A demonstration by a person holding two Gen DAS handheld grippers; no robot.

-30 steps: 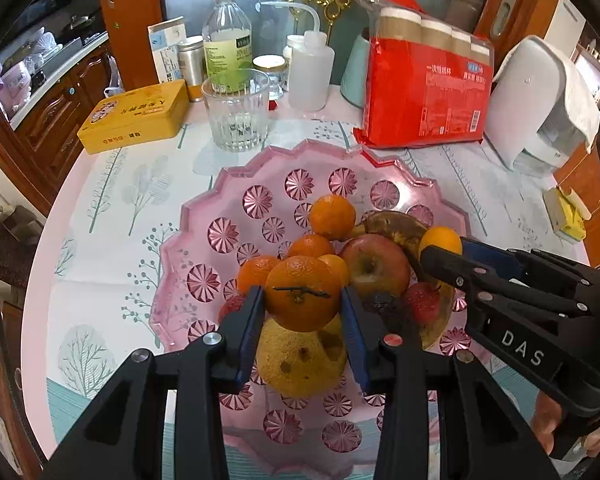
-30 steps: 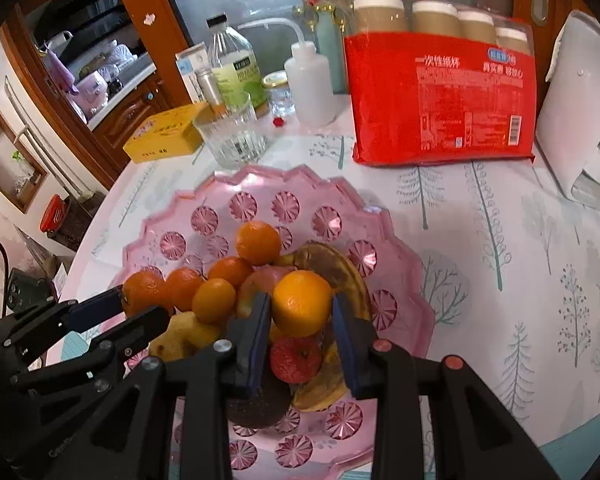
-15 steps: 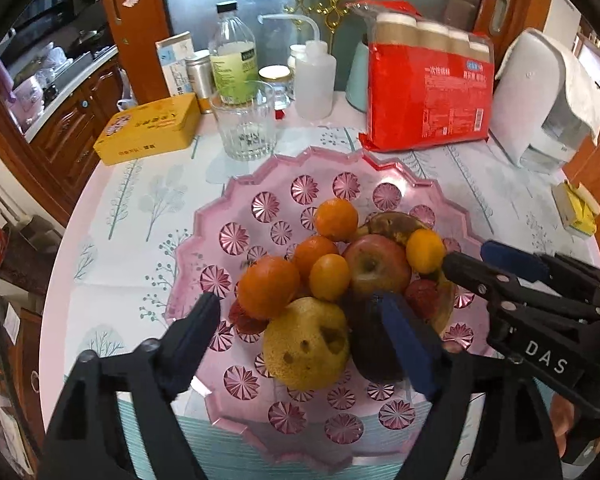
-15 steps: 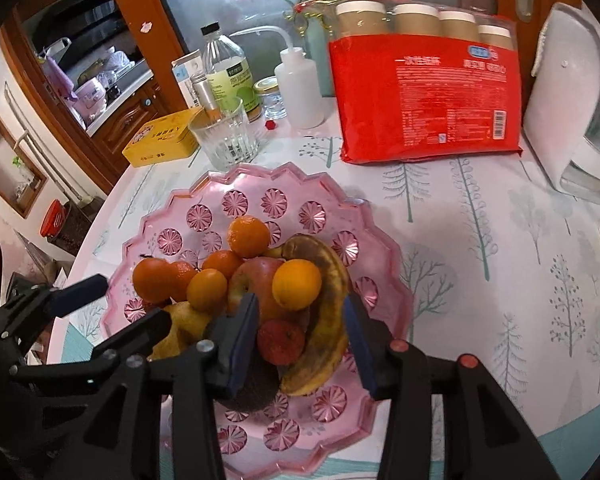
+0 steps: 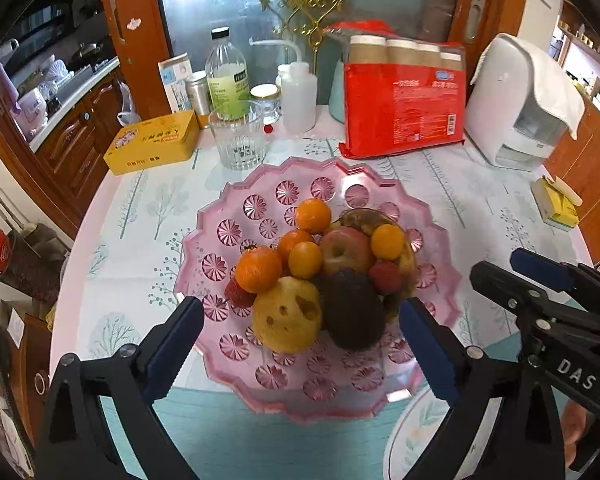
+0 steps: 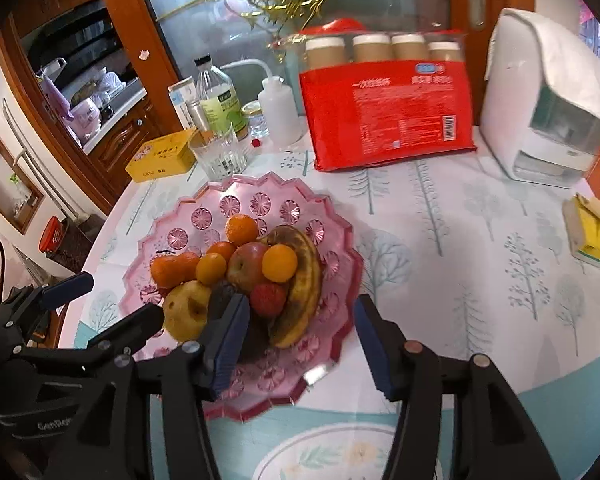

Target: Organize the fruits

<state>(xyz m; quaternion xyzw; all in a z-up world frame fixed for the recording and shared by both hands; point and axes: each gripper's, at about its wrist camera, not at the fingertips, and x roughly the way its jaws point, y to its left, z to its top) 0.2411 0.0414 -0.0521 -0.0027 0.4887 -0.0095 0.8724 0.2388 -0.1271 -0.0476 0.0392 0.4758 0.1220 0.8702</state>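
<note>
A pink scalloped tray [image 5: 236,208] holds a pile of fruit: several oranges, among them one at the left [image 5: 258,268] and one on the right [image 5: 387,241], a red apple [image 5: 346,250], a yellow pear [image 5: 288,314], a dark avocado [image 5: 352,312], a red strawberry [image 5: 385,277] and a spotted banana [image 6: 304,280]. My left gripper [image 5: 298,320] hangs above the tray's near side, its jaws opening wide and touching no fruit. My right gripper [image 6: 300,308] hovers over the tray's near right rim [image 6: 340,344], jaws opening, nothing pressed between the pads.
Behind the tray stand a ribbed glass [image 5: 238,138], a yellow tin [image 5: 154,146], a bottle [image 5: 226,76], a squeeze bottle [image 5: 298,100], a red pack of paper cups [image 5: 404,112] and a white appliance [image 5: 516,108]. A yellow box [image 5: 556,208] lies at the table's right edge.
Both grippers were shut on oranges; each has let its orange go onto the pile, opened, and drawn back and up from the tray.
</note>
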